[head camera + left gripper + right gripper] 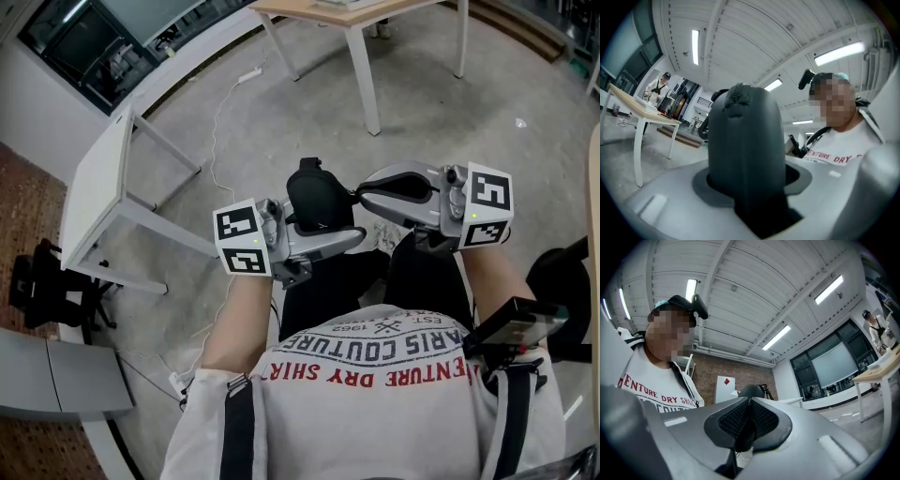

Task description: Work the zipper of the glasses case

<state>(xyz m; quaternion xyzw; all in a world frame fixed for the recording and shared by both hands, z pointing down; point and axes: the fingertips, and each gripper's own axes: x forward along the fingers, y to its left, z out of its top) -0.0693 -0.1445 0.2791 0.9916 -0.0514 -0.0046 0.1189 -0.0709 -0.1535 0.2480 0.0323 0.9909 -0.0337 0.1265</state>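
Standing on grey floor (300, 122): white table (94, 192).

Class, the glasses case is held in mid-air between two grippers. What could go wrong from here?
1. The left gripper clamps the glasses case over bare floor, with no table under it. If the grip slips, the case would likely drop.
2. The right gripper pinches only a thin dark tab, seemingly the zipper pull. A tug may slide it out of the pads.
3. Pulling sideways might twist the case in the left gripper.
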